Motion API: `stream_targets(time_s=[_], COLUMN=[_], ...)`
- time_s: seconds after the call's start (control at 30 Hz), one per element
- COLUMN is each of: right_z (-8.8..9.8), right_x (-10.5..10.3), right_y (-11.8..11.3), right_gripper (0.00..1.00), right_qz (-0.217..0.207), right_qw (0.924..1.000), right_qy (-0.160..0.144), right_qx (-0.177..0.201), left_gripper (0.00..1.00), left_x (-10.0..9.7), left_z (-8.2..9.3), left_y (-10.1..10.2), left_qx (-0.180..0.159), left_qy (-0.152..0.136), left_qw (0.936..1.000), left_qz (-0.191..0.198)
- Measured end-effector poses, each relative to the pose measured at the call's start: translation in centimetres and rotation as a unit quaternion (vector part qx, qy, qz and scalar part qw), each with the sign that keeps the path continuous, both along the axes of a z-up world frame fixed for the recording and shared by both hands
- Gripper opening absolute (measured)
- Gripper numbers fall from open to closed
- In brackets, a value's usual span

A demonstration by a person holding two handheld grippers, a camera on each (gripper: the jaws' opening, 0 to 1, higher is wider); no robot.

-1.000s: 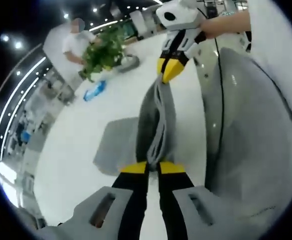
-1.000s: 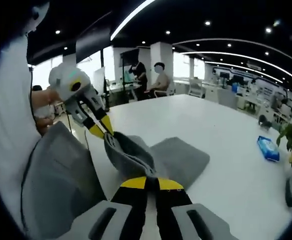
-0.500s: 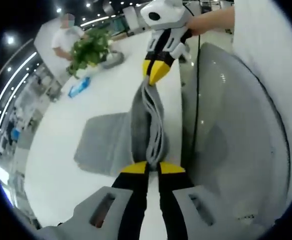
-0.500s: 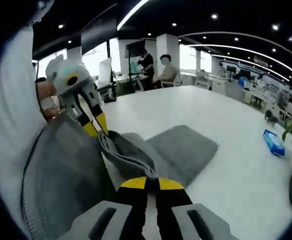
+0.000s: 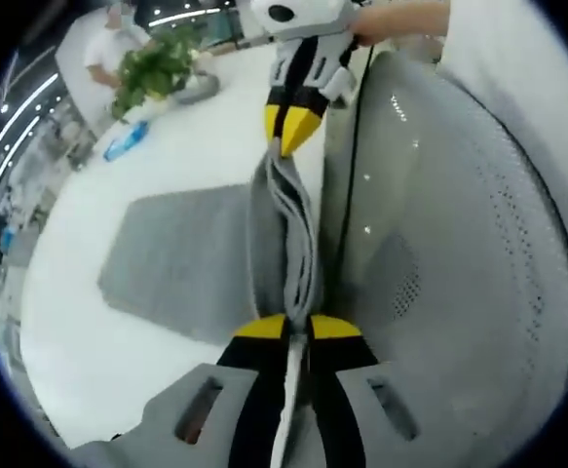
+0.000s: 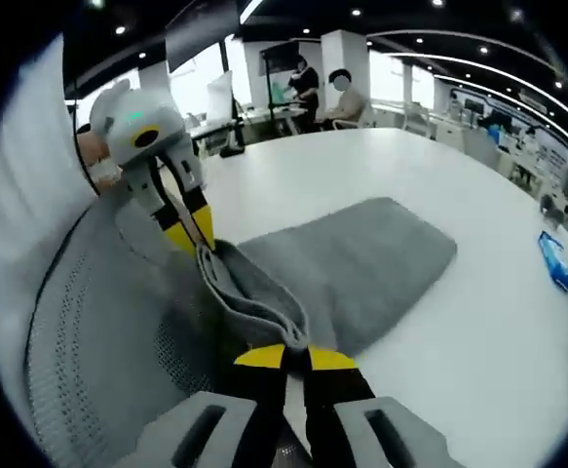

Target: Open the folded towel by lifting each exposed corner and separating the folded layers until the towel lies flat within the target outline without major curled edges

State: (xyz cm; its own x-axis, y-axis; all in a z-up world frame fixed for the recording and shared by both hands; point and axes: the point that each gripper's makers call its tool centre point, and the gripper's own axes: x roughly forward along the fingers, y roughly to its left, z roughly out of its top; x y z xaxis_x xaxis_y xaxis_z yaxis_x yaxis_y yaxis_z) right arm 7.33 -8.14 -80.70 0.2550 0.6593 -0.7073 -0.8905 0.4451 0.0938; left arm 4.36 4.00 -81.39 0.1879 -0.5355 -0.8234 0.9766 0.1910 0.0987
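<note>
In the left gripper view, the left gripper [image 5: 296,329] is clamping its yellow-tipped jaws on one end of the grey terry towel's [image 5: 181,258] bunched edge, while the right gripper [image 5: 290,125] is pinching the far end; a green potted plant [image 5: 157,66] and a blue packet [image 5: 126,140] are sitting beyond on the white table [image 5: 98,341]. The right gripper view is showing the right gripper [image 6: 295,359] closed on the towel [image 6: 361,263], the left gripper [image 6: 191,232] beside a grey mesh chair back [image 6: 98,331], and seated people [image 6: 347,96] far off. Compared with a second ago, the towel's flat part is lying wider across the table.
</note>
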Motion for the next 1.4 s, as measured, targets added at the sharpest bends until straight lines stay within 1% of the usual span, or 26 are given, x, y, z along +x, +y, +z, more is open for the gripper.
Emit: stream_targets(time_s=[0.1, 0.17, 0.2, 0.23, 0.27, 0.3, 0.37, 0.63, 0.83, 0.9, 1.03, 1.17, 1.3, 1.37, 1.4], right_z=[-0.9, -1.3, -1.7, -1.9, -2.5, -2.7, -3.1, -4.1, -4.4, -4.5, -4.7, -4.8, -4.7, -4.5, -4.3], right_x=[-0.6, -0.9, -1.3, -1.4, -1.7, -1.6, -1.9, -2.3, -2.5, -2.6, -2.7, -2.8, -2.7, -2.7, -2.7], right_y=[0.1, 0.2, 0.1, 0.1, 0.0, 0.1, 0.1, -0.2, -0.1, -0.1, 0.0, 0.1, 0.0, 0.0, 0.0], right_gripper=[0.02, 0.02, 0.02, 0.03, 0.03, 0.03, 0.03, 0.03, 0.04, 0.04, 0.04, 0.05, 0.05, 0.06, 0.06], right_qz=[0.013, 0.018, 0.024, 0.025, 0.029, 0.029, 0.028, 0.02, 0.024, 0.022, 0.021, 0.029, 0.024, 0.021, 0.024], right_qw=[0.9997, 0.9993, 0.9986, 0.9983, 0.9973, 0.9973, 0.9963, 0.994, 0.9933, 0.9931, 0.9929, 0.9934, 0.9937, 0.9938, 0.9942], right_qy=[0.021, 0.03, 0.042, 0.047, 0.06, 0.061, 0.074, 0.102, 0.105, 0.108, 0.109, 0.099, 0.101, 0.102, 0.097], right_qx=[-0.009, -0.013, -0.02, -0.022, -0.031, -0.03, -0.033, -0.035, -0.042, -0.041, -0.043, -0.05, -0.043, -0.039, -0.04], left_gripper=[0.06, 0.06, 0.06, 0.06, 0.06, 0.06, 0.06, 0.06, 0.07, 0.07, 0.07, 0.07, 0.08, 0.08, 0.08], left_x=[-0.2, -0.4, -0.5, -0.5, -0.6, -0.6, -0.8, -1.2, -1.5, -1.4, -1.3, -1.3, -1.3, -1.3, -1.2], left_z=[-0.9, -1.6, -1.9, -2.0, -2.5, -2.7, -3.1, -4.0, -4.6, -4.8, -5.0, -5.0, -4.8, -4.4, -4.1], left_y=[0.3, 0.6, 0.7, 0.7, 0.8, 0.8, 0.8, 0.9, 0.8, 0.7, 0.8, 0.8, 0.8, 0.8, 0.9], left_qx=[0.006, 0.009, 0.009, 0.009, 0.012, 0.012, 0.014, 0.015, 0.023, 0.029, 0.032, 0.031, 0.025, 0.02, 0.014], left_qy=[0.011, 0.03, 0.04, 0.044, 0.055, 0.056, 0.064, 0.08, 0.081, 0.075, 0.083, 0.084, 0.087, 0.085, 0.083], left_qw=[0.9999, 0.9993, 0.9987, 0.9984, 0.9976, 0.9976, 0.997, 0.9956, 0.9956, 0.9959, 0.9947, 0.9946, 0.9939, 0.9943, 0.9946], left_qz=[0.007, 0.021, 0.03, 0.034, 0.04, 0.039, 0.041, 0.046, 0.042, 0.04, 0.051, 0.052, 0.062, 0.062, 0.06])
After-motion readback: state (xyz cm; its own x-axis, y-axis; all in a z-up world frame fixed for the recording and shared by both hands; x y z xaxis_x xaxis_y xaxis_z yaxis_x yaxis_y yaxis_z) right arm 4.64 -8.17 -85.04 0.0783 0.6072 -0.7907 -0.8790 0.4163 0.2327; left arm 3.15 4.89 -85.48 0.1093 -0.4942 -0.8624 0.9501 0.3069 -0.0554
